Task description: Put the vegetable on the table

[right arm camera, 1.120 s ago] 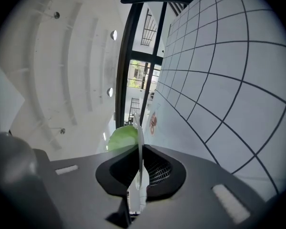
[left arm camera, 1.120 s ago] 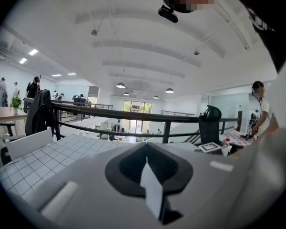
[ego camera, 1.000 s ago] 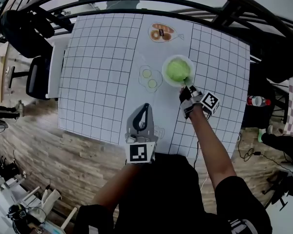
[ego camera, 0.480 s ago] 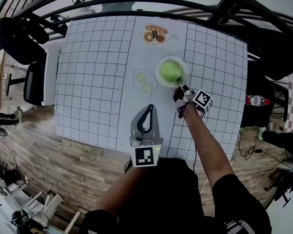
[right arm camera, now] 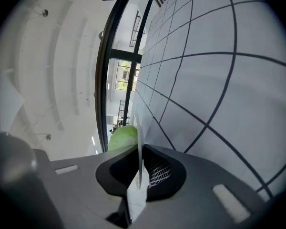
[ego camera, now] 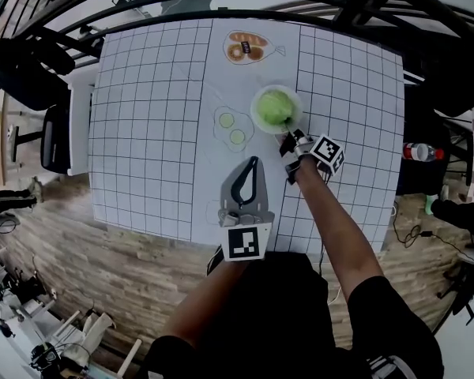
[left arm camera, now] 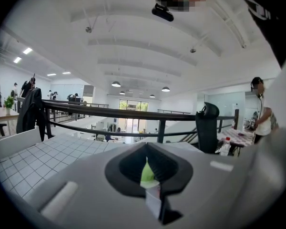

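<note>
Finding 1. The vegetable [ego camera: 275,107], a pale green leafy head, sits in a white plate [ego camera: 256,110] over the middle of the gridded table [ego camera: 150,117], towards its far right part. Whether the plate's base already bears on the table cannot be told from above.

Finding 2. The right gripper [ego camera: 287,136] is closed on the near rim of the plate. Its own view shows the thin white rim edge-on between the pads, with the green head just beyond. The opening is narrow, no wider than the rim.

Finding 3. The left gripper [ego camera: 255,162] hangs above the near edge of the table, well apart from the plate. Its jaws meet at the tips with nothing between them (the green glimpsed through the gap in its own view is the vegetable further off).

Assessment. The step in hand appears to be setting the plate down.

Recommendation. Keep the plate level, since a rim grip on one side invites tilt and the rounded head could roll out. Lower until the base bears flat, then part the jaws only enough to clear the rim. Withdraw towards the near edge without lifting or dragging the plate.
</note>
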`<state>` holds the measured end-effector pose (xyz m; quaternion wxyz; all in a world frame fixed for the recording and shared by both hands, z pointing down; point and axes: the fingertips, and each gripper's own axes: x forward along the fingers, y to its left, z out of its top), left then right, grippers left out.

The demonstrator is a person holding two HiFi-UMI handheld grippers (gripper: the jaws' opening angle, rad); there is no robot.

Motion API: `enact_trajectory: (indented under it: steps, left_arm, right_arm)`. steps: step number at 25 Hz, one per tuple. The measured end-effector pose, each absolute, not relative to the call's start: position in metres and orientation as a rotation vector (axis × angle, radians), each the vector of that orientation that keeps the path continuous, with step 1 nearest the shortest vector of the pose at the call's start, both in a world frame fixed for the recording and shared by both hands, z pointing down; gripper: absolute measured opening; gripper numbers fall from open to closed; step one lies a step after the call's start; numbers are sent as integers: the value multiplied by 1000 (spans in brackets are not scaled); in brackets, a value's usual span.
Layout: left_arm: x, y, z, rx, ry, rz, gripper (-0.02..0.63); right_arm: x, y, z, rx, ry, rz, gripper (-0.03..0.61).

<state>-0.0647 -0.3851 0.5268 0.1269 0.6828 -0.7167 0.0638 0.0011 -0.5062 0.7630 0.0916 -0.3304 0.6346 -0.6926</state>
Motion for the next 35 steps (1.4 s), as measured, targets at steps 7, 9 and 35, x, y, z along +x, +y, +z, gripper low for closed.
enact_trajectory:
  steps: [7,9,35]
  left_arm:
    - [-56,-387,529,2012,-2043,176,9]
    - [-56,-384,530,1998,-2030,164,9]
    - [-24,-343,526,2053,-1919,176,9]
  right_arm:
    - [-2,-504,773,-1006,1878,-2062,26]
    - [-3,-505,775,-1009,1867,-2064,26]
    - [15,-459,770,-1176,2047,-2093,123]
